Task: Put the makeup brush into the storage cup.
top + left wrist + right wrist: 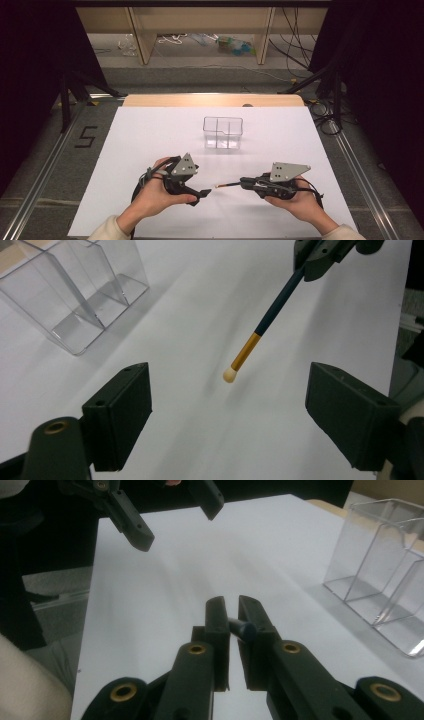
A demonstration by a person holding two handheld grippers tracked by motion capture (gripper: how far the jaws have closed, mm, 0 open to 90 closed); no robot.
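A pencil with a dark teal shaft, a gold band and a cream tip is held level above the white sheet. My right gripper is shut on its dark end. The cream tip points at my left gripper, whose jaws stand wide open. In the left gripper view the pencil reaches in from the right gripper at the top, and neither pad touches it. The right gripper view looks along its own shut jaws to the left gripper beyond.
A clear plastic container with dividers stands upright near the middle of the white sheet, beyond both grippers. It appears at the upper left in the left gripper view and at the right in the right gripper view.
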